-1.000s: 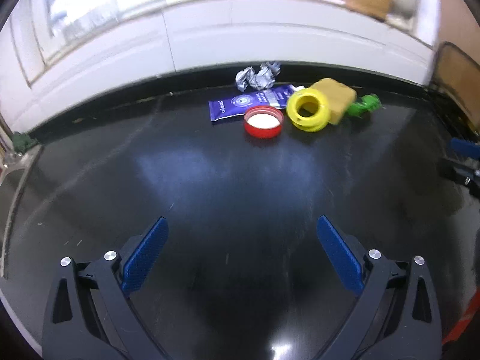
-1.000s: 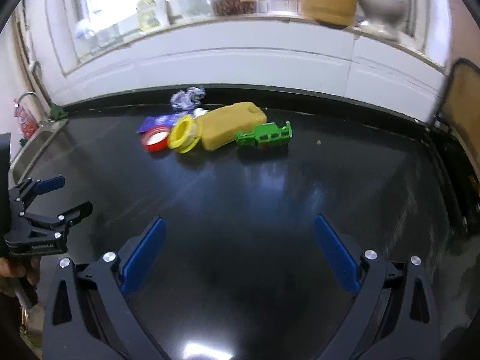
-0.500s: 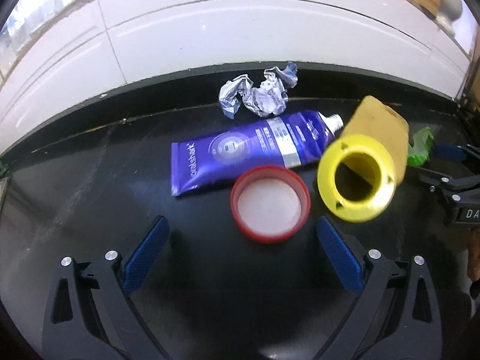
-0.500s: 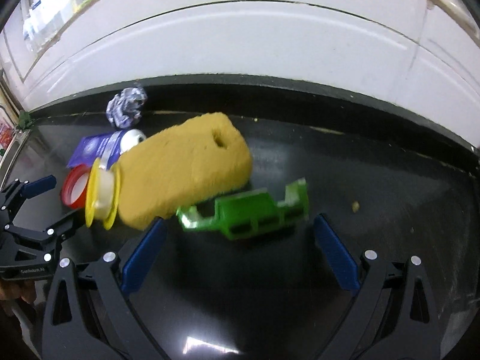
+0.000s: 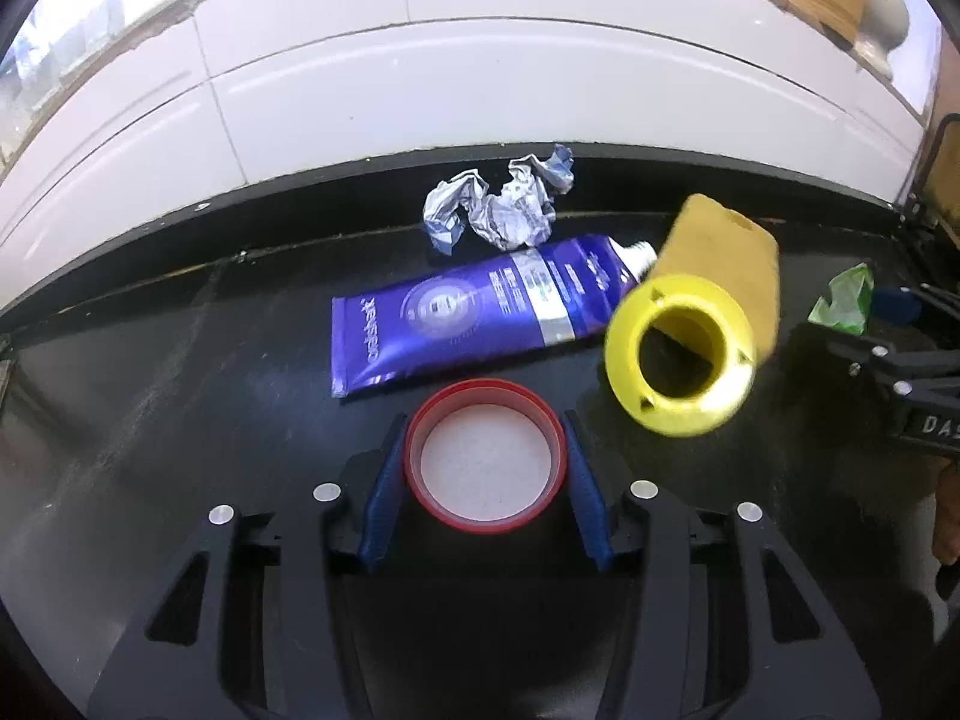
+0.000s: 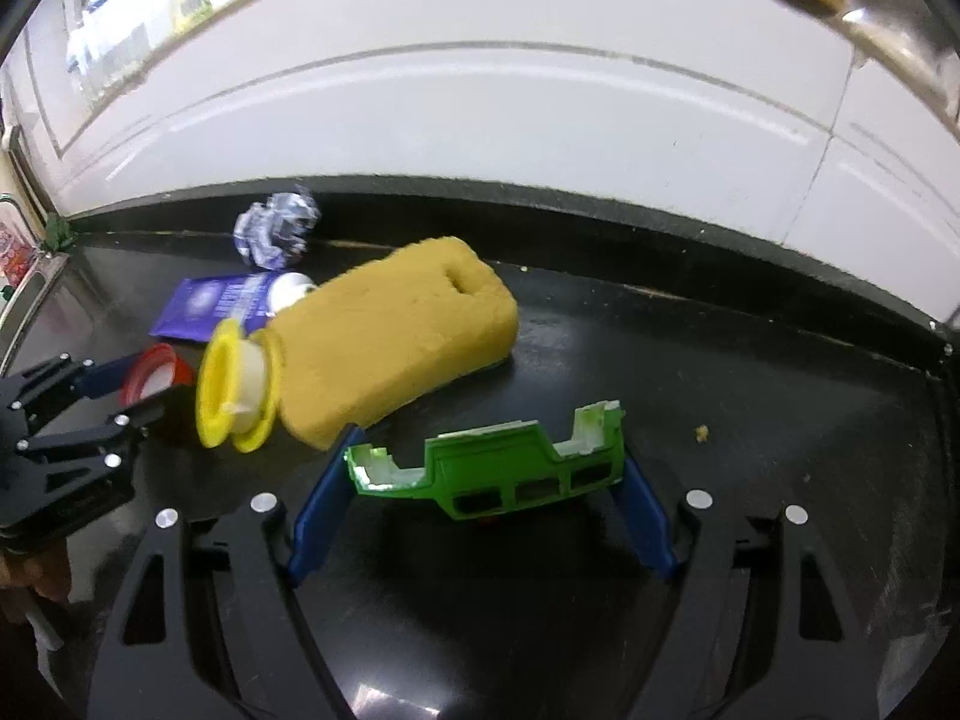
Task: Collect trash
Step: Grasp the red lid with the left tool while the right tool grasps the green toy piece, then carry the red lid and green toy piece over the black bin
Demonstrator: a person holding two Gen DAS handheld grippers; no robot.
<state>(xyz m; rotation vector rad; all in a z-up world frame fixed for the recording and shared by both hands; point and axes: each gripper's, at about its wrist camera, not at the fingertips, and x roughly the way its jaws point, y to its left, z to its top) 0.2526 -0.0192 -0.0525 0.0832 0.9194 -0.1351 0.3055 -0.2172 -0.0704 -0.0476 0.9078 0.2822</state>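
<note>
My left gripper (image 5: 485, 468) is shut on a red lid (image 5: 485, 457) with a white inside, lying on the black counter. My right gripper (image 6: 486, 474) has its blue pads against both ends of a broken green plastic piece (image 6: 498, 468). Behind the lid lie a purple tube (image 5: 474, 312), a crumpled foil ball (image 5: 498, 210), a yellow tape spool (image 5: 681, 357) and a yellow sponge (image 6: 396, 342). In the right wrist view the left gripper (image 6: 138, 396) shows at the left with the lid (image 6: 153, 372).
The black counter (image 5: 150, 408) ends at a white tiled wall (image 5: 480, 78). A sink edge (image 6: 30, 294) lies at the far left. A crumb (image 6: 701, 433) sits right of the green piece. A dark rack (image 5: 942, 180) stands at the right.
Both grippers moved forward to the trash. The left one closed on the red lid; the right one closed on the green plastic piece.
</note>
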